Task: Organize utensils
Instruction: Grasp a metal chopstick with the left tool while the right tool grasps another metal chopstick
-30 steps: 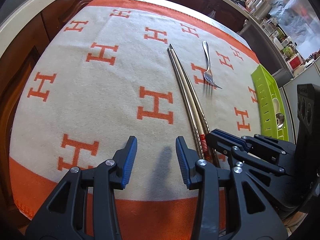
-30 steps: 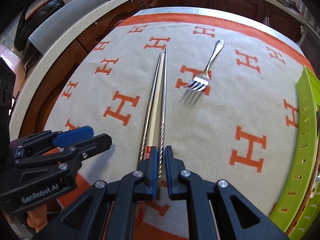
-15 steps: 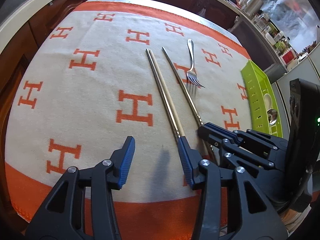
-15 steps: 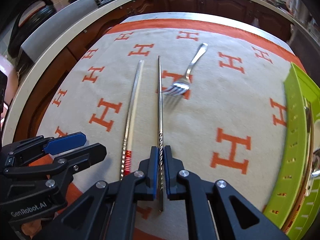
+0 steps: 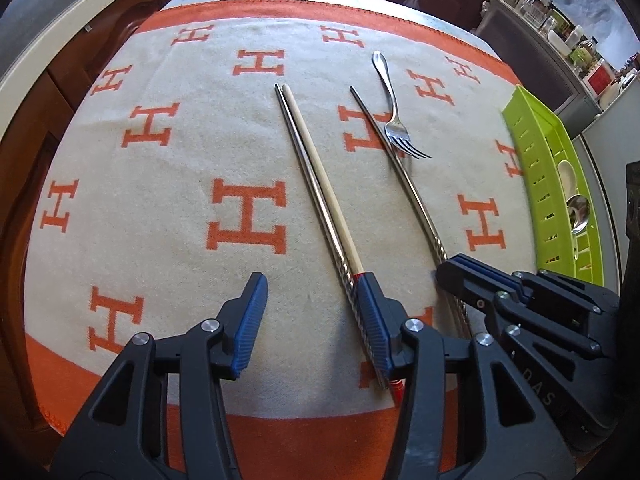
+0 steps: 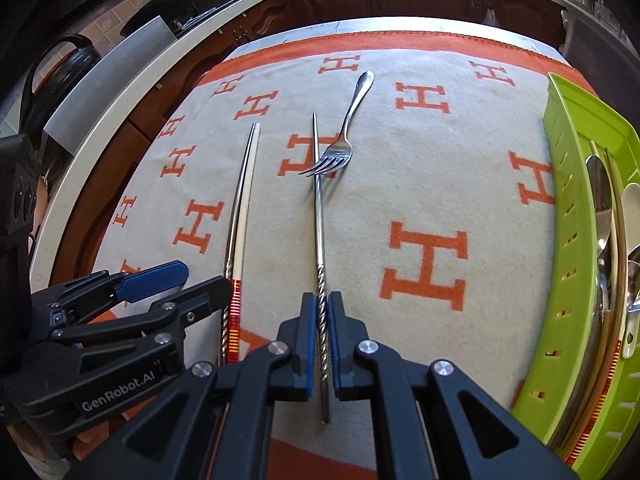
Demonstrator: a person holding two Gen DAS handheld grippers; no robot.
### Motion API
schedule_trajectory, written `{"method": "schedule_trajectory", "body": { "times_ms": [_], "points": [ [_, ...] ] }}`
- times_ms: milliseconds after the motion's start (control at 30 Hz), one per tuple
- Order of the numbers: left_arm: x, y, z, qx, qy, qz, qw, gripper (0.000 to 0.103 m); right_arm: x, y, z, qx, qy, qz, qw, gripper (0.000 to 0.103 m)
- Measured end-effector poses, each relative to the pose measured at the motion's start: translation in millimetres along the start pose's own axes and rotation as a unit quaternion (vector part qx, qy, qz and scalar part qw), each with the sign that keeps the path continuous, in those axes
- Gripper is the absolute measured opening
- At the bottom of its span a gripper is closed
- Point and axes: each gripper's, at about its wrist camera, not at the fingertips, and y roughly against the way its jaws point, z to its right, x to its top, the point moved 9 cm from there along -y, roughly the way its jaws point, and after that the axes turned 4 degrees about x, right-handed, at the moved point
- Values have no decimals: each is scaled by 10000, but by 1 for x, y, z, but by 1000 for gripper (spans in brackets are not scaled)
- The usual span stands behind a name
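My right gripper (image 6: 321, 304) is shut on the twisted end of a metal chopstick (image 6: 317, 208). That chopstick points away from me and its far part crosses the tines of a steel fork (image 6: 340, 148) on the cloth. To its left, side by side, lie another metal chopstick and a pale wooden chopstick with a red end (image 6: 240, 208). My left gripper (image 5: 312, 300) is open; its right finger sits over the near ends of that pair (image 5: 320, 200). In the left wrist view the right gripper (image 5: 460, 276) holds its chopstick (image 5: 404, 176) beside the fork (image 5: 394, 120).
A lime green slotted tray (image 6: 568, 208) stands along the right edge of the table, holding spoons and other long utensils; it also shows as the green tray (image 5: 532, 152). A beige cloth with orange H marks (image 5: 160, 200) covers the table. Dark cabinets lie beyond.
My right gripper has pulled one metal chopstick rightward, away from the other two, until it crosses the fork's tines. The left gripper has shifted over the near ends of the remaining pair.
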Motion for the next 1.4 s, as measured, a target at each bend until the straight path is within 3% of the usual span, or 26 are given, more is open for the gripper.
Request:
{"method": "schedule_trajectory", "body": {
  "times_ms": [167,367,467,533,567,600,633,733,933,1133,1233,1400],
  "points": [
    [2,-1,-1,174,35,4,9998,52,-1,2,2,55,33,48,10000,6],
    [2,-5,-6,701,-5,38,9975,52,-4,4,3,110,121,94,9998,6],
    [4,-6,-4,745,4,54,9972,51,-4,3,2,82,198,99,9997,6],
    [5,-6,-2,690,29,64,9976,41,-3,2,1,61,267,108,9996,6],
    [6,-5,0,662,32,87,9978,28,-3,2,1,46,298,114,9995,6],
    [7,-4,2,635,19,105,9979,9,-3,2,0,16,361,119,9993,5],
    [7,-4,4,590,35,82,9982,5,-3,1,-1,4,397,118,9991,5],
    [6,-3,3,472,200,55,9987,4,-1,1,-1,81,349,87,9993,5],
    [0,4,-8,34,719,-129,9973,4,2,13,-12,703,126,229,9972,5],
    [4,28,-5,-159,806,85,9966,4,7,44,-19,983,61,608,9933,5],
    [10,40,7,-232,653,206,9974,4,7,49,-14,950,-2,619,9935,5],
    [5,38,21,-257,528,72,9982,4,-7,28,-10,662,188,184,9975,5]
  ]
}}
